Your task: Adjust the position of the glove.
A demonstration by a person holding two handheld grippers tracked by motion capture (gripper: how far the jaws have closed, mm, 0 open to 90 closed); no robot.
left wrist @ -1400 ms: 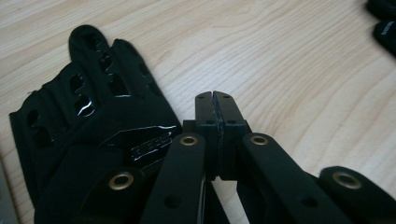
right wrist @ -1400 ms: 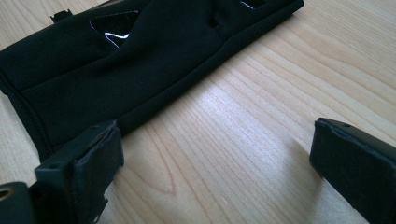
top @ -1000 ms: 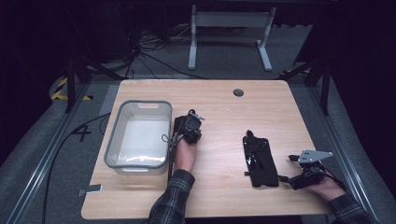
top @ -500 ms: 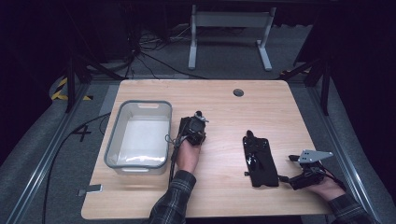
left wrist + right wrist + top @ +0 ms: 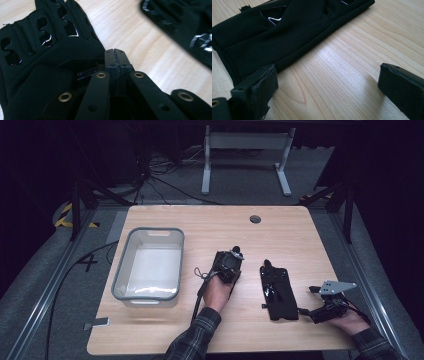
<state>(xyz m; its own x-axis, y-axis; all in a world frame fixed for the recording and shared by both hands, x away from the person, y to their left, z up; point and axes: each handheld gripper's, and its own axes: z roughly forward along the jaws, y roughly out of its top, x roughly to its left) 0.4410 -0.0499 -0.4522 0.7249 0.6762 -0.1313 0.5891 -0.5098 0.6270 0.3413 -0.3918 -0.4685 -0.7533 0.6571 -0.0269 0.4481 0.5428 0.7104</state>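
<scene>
Our left tool (image 5: 115, 53) is clenched, pads pressed together. In the left gripper view it seems to pinch the edge of the first glove (image 5: 37, 62), whose perforated back bunches up just beside the jaws. From above, that tool (image 5: 229, 265) sits near the middle of the counter (image 5: 200, 220). It is between the grey tub (image 5: 155, 231) and the second glove (image 5: 277, 292), which lies flat with its fingers pointing away from us.

Our right tool (image 5: 325, 75) is released, its jaws wide apart and low over the wood. The second glove's cuff (image 5: 287, 30) is just beside one pad but not between the two.

We judge the step in hand to be bringing the first glove next to its mate. To do it well, we keep the left grip firm, because the bite on the fabric looks thin and the glove could slip out if we jerk it. We carry it high enough that the loose fingers do not drag on the second glove and push it out of line. We let go only once the fabric rests on the counter. The right tool can pin or straighten the cuff if it shifts.
</scene>
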